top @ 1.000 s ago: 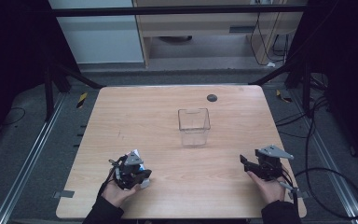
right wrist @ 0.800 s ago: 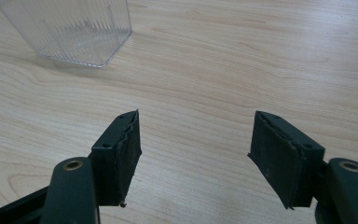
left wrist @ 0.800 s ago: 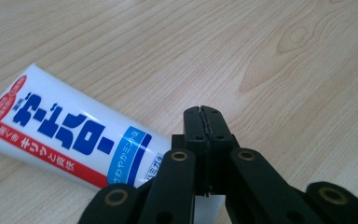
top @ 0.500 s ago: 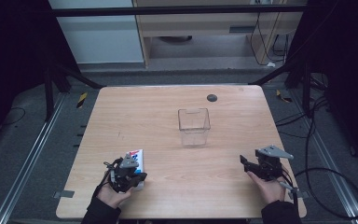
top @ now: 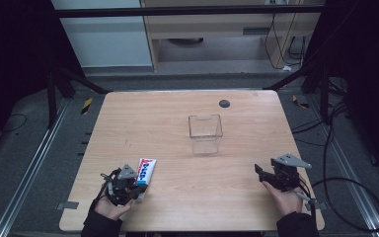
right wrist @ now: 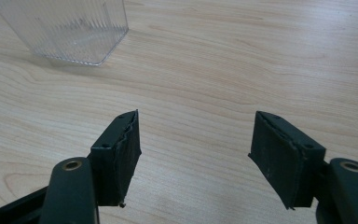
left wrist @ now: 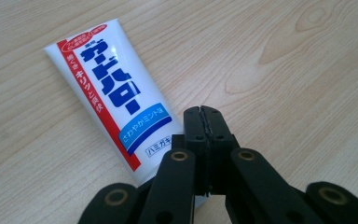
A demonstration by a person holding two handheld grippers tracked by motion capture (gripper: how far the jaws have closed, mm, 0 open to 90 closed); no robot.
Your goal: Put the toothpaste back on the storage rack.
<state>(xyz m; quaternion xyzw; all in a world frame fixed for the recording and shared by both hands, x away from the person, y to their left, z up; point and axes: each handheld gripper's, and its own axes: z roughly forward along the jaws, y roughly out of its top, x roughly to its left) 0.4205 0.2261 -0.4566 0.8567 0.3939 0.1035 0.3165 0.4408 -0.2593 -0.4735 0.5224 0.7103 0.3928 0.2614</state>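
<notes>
Tabletop tube's (left wrist: 116,100) cap end hides behind left gripper (left wrist: 203,114).

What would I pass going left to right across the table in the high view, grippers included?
Left gripper → toothpaste tube → clear plastic container → small dark spot on the table → right gripper.

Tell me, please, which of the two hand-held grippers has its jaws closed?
The left hand-held gripper, beside the toothpaste tube, has its jaws pressed together on nothing; the right hand-held gripper stands wide open.
</notes>
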